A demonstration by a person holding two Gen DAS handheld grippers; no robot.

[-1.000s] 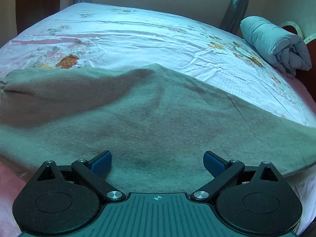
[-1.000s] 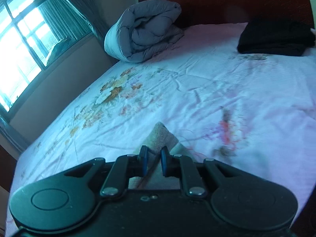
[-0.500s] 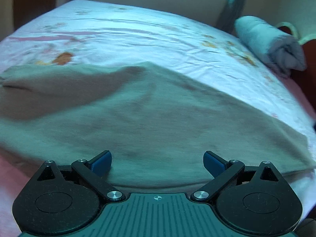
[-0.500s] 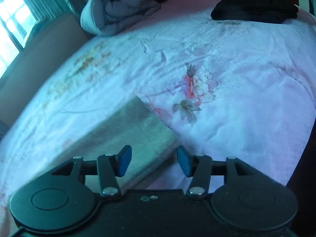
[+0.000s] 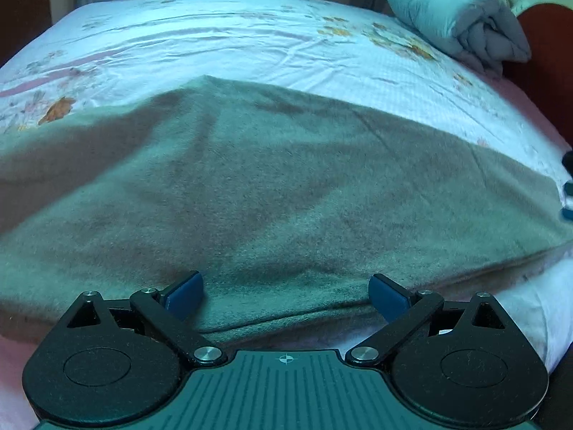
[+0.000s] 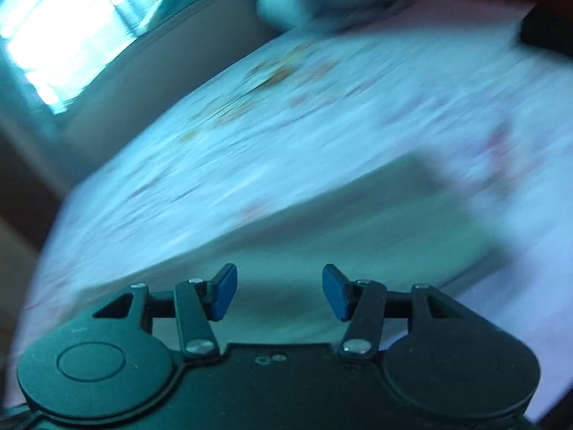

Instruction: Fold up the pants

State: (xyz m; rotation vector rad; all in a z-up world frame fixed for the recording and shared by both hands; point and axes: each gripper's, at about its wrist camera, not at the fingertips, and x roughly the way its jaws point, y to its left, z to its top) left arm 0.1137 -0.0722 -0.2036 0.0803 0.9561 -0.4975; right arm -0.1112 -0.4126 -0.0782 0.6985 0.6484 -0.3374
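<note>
Nearest, left: my left gripper (image 5: pixel 285 295), jaws spread wide, grasping nothing, poised over the near hem of the grey-green fleecy pants (image 5: pixel 279 193).

Nearest, right: my right gripper (image 6: pixel 279 295), jaws likewise parted and empty, above the far end of the same pants (image 6: pixel 376 222); this view is smeared by motion.

Risk, as I judge it: a grab made while the right view is this blurred could pinch only the top layer, or catch the sheet beneath, and the fold would come up skewed. The near hem shows two stacked edges; taking one alone would peel the layers apart.

Item, pants: soft, napped cloth lying flat across the near part of the bed, apparently already doubled, with shallow ripples and a raised ridge towards the far edge.

Beyond: white floral bedsheet (image 5: pixel 250 43), wrinkled. Farthest: rolled pale-blue quilt (image 5: pixel 462 21) at the headboard end.
</note>
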